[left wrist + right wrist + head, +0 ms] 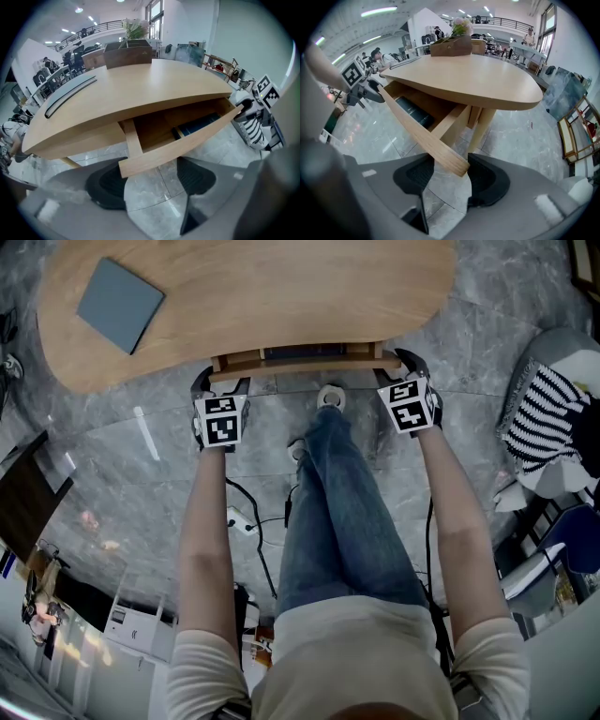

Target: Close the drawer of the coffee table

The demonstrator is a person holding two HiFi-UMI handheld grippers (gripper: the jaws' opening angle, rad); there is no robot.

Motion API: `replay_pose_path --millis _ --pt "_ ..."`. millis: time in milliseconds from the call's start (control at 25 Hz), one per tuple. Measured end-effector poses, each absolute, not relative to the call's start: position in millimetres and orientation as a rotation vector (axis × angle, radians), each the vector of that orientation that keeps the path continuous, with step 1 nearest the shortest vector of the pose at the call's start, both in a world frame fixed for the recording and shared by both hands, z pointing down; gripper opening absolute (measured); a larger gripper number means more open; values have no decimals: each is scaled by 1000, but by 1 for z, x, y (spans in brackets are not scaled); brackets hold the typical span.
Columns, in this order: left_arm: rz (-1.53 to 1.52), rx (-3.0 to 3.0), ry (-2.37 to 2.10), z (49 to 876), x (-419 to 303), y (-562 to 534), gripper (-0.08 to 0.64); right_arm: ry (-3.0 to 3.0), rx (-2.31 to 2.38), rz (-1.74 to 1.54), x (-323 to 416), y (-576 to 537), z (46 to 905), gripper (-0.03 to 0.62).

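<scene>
The drawer (187, 140) is not shut yet. It sticks out from under the tabletop (140, 89) by a fair part of its depth, and I can see down into it, where something flat and dark blue (199, 124) lies against the far side. So none of the closing shows as done, and I judge the whole push is left.

I stand square to the front board, with one tool at each end of it. My left tongs (152, 180) are spread, and the left end of the board sits in the gap, close to the left pad and apart from the right pad. My right tongs (452, 180) are spread as well and straddle the right end of the board. There the pads lie close on both sides, and I cannot tell whether they touch the wood.

Both ends look level from above, so the drawer sits straight in its opening. What remains, as I see it, is to press both ends inward evenly until the front meets the table's edge. An uneven push could skew the drawer and jam it
</scene>
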State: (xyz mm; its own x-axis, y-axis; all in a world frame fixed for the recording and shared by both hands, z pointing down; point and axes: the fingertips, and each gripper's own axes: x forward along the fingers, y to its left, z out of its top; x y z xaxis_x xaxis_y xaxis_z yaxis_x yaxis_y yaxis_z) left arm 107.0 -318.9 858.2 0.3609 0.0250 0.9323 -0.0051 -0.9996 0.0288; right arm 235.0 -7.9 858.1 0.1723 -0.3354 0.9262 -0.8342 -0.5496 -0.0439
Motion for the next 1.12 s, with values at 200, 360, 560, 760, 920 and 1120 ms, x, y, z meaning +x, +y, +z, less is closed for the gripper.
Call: replay_pose_path --millis 200,360,560,760,920,1120 --pt "1746 2573 -37 858 120 -327 327 -1102 1984 1359 249 -15 858 222" --pt "1729 2573 -85 857 129 -331 328 -1106 1993 1347 258 -18 857 224" --pt "1671 2552 -167 853 138 -334 328 -1114 1995 1343 267 -22 857 224" --pt "1609 2534 -236 853 146 -337 328 -1109 2001 1339 276 -25 856 224" --pt "1600 2531 -234 855 154 -340 328 -1107 2009 1327 285 -28 857 224" --pt "1598 2523 -219 855 157 -341 328 -1097 2014 1323 288 -29 856 225"
